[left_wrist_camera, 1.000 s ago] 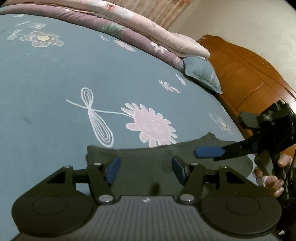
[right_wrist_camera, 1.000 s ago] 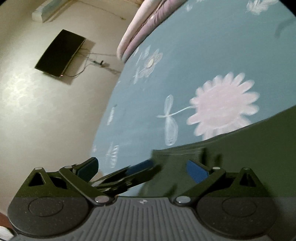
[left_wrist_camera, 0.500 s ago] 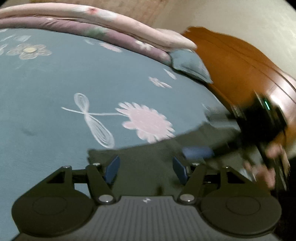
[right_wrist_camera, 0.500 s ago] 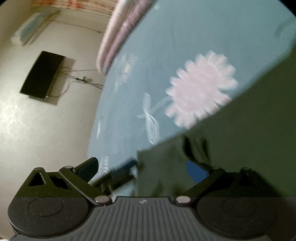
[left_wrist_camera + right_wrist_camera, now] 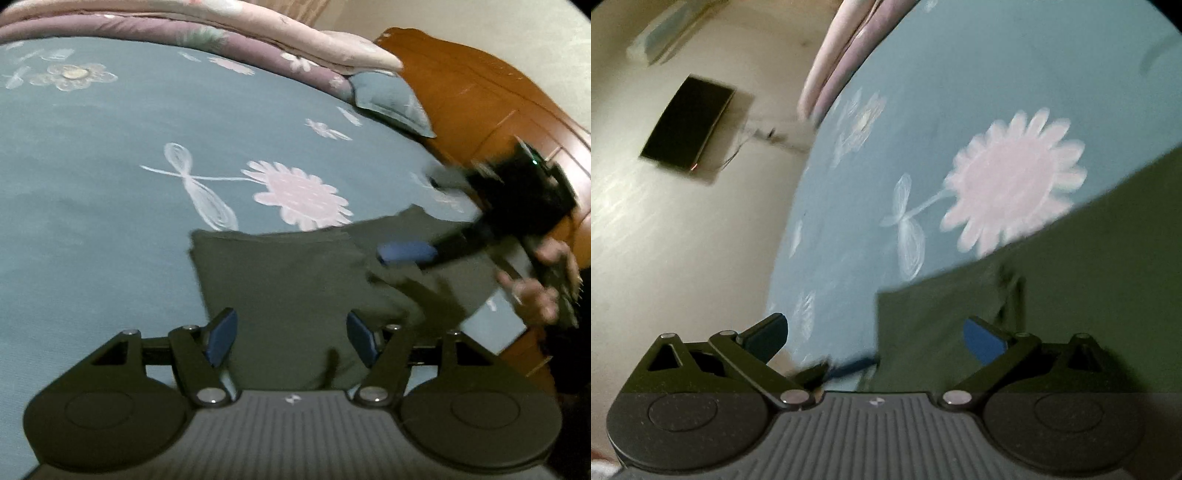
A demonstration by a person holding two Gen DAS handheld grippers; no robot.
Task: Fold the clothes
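Olive garment on floral bedsheet; no legible writing.

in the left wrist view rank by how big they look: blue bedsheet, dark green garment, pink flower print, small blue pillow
1. blue bedsheet
2. dark green garment, though it lies nearest the camera
3 and 4. pink flower print and small blue pillow look alike; the pillow lies farther off, so no ranking.

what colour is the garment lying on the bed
Dark olive green, plain with no print. The garment shows best in the left wrist view, against the blue floral bedsheet.
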